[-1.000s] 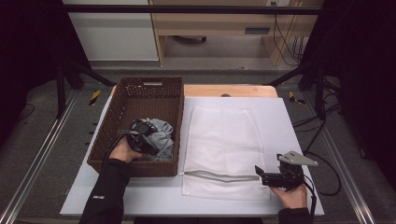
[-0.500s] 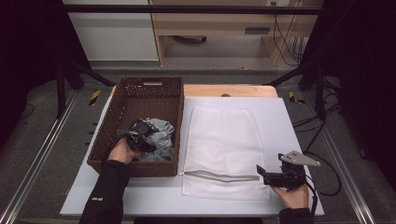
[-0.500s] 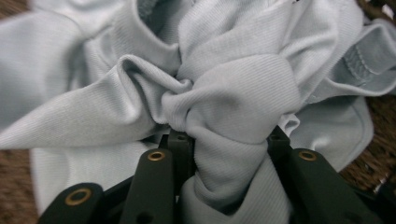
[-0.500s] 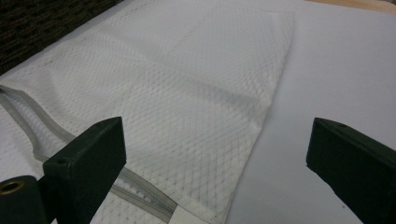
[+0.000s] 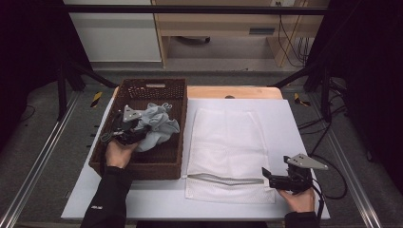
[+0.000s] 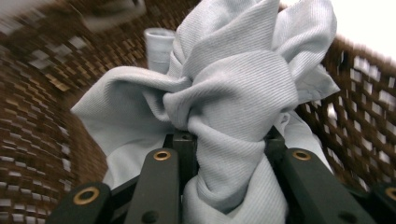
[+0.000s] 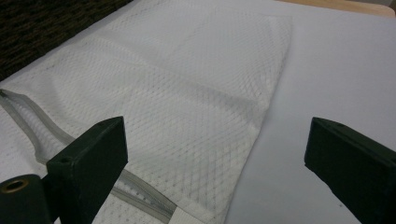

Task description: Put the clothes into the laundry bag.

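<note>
A crumpled pale grey cloth (image 5: 159,124) hangs over the brown wicker basket (image 5: 138,168) at the left. My left gripper (image 5: 140,133) is shut on it; its jaws have just been closing with the cloth bunched between them. The left gripper view shows the cloth (image 6: 233,93) squeezed in the gripper (image 6: 229,149), with the basket's weave behind. A white mesh laundry bag (image 5: 228,142) lies flat in the middle, its grey zipper (image 5: 223,179) at the near end. My right gripper (image 5: 267,176) rests open by the bag's near right corner. In the right gripper view the bag (image 7: 177,84) lies ahead of the open gripper (image 7: 219,149).
The basket and bag lie on a white board (image 5: 285,118) over a wooden tabletop (image 5: 237,91). Metal rails run along both sides of the table. Cables trail on the floor at the right. A pale cabinet stands beyond the table.
My left gripper has closed on the grey cloth inside the basket and lifted it up and away from me. The right gripper has stayed in place.
</note>
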`<state>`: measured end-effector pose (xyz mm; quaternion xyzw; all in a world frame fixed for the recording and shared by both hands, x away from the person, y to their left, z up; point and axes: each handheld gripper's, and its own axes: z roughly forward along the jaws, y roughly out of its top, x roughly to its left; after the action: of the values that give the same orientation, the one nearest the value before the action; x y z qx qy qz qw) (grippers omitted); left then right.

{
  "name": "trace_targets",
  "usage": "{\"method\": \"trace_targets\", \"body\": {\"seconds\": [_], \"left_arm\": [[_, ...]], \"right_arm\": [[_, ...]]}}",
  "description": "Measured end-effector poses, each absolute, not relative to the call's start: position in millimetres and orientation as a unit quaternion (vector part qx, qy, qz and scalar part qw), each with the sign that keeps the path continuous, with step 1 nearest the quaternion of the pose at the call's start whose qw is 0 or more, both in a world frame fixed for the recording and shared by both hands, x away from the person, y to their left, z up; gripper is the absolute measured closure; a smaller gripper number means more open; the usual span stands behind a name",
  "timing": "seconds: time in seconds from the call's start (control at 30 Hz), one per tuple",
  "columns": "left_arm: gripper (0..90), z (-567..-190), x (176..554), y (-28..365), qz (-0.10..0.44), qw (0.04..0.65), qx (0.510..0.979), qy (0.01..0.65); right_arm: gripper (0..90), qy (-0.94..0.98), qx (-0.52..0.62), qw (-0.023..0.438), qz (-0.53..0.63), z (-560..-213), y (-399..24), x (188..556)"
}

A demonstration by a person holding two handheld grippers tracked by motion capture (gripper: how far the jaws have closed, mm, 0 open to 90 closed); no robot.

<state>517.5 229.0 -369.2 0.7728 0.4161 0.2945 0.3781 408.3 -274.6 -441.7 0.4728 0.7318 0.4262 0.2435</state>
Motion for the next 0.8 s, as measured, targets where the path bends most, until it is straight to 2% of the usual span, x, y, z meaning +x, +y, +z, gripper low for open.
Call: {"method": "trace_targets", "body": {"seconds": [0.4, 0.8], "left_arm": [[68.9, -326, 480, 247, 0.369, 0.502, 0.664, 0.414], [68.9, -289, 449, 242, 0.386, 0.564, 0.62, 0.385]], "right_arm": [[7.1, 0.732, 0.468, 0.243, 0.43, -441, -273, 408], [7.4, 0.734, 0.466, 0.242, 0.43, -443, -273, 408]]}}
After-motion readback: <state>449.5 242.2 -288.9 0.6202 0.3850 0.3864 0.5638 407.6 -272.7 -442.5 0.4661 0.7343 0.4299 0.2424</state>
